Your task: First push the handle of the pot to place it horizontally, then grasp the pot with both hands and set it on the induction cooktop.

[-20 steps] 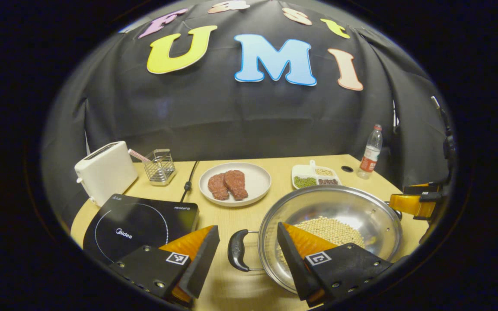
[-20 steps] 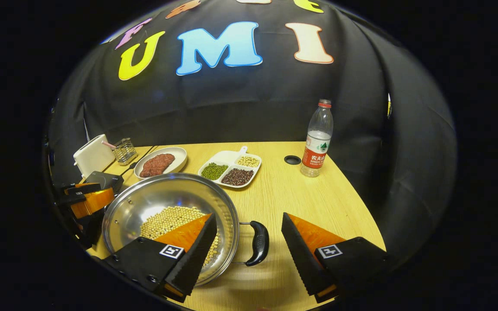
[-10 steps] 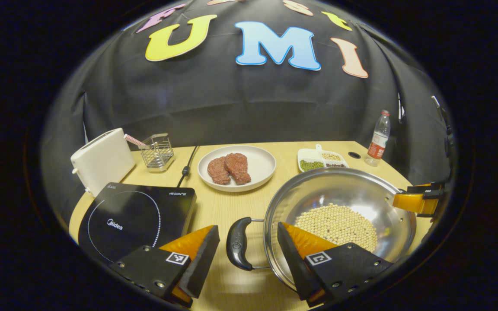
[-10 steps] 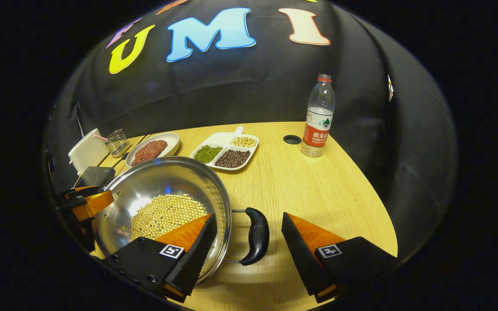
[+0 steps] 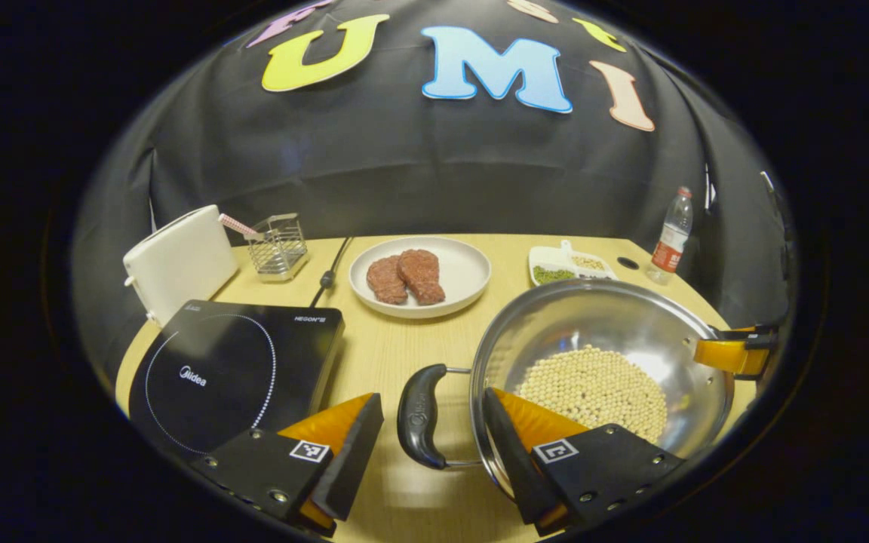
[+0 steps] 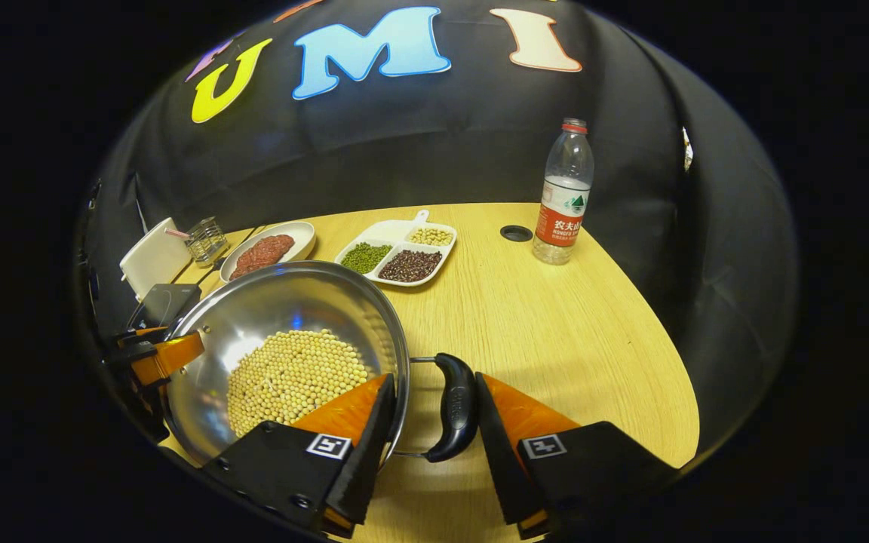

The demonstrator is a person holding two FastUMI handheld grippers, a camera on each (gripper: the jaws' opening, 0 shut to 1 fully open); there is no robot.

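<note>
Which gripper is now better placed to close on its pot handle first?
Right: the right gripper has narrowed around its handle. The left gripper stays wide, its handle between the fingers.

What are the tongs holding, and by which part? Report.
Left tongs: nothing, open astride the left handle of the pot. Right tongs: close around the right handle, grip cannot be told.
</note>
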